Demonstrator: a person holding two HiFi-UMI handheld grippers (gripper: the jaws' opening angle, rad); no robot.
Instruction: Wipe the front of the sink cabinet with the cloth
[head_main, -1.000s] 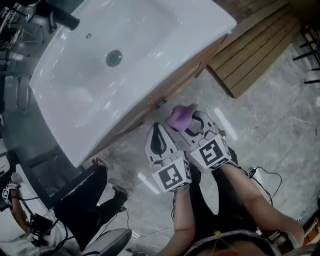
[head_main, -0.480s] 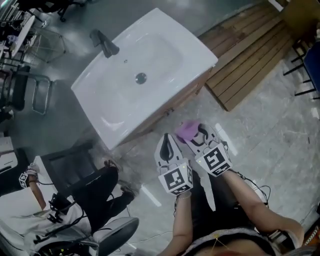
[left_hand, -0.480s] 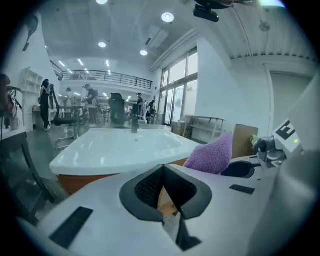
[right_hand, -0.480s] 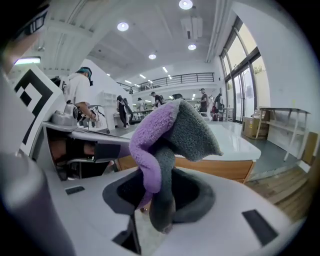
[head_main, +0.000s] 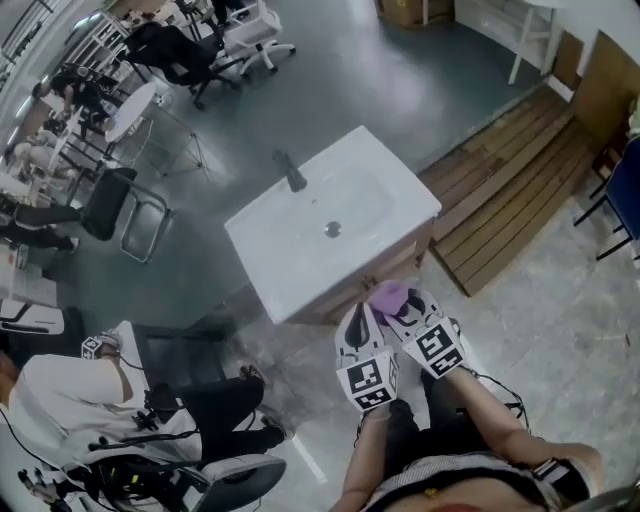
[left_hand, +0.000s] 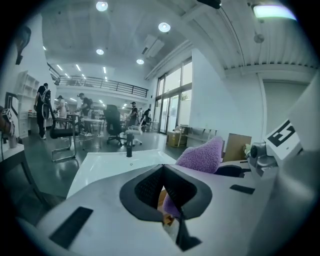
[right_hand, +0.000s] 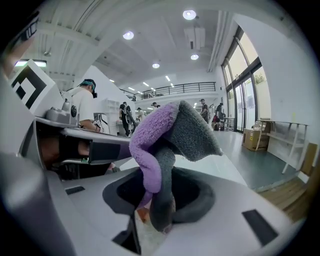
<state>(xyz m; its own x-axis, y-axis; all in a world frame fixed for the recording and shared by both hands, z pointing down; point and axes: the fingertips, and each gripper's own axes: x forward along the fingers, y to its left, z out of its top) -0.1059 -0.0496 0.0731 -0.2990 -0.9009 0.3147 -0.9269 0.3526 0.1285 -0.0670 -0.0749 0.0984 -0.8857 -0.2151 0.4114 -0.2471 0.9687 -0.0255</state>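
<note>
Now looking down from far higher than a second ago, with the sink (head_main: 330, 225) shrunk from the upper left to mid-frame. Still clenching the purple cloth (head_main: 388, 293) in the right gripper (head_main: 400, 302)'s jaws at lower centre, just beside the cabinet front (head_main: 418, 245), with the left gripper (head_main: 354, 315)'s jaws pressed together on nothing. Probably backing away, wiping paused or finished.
</note>
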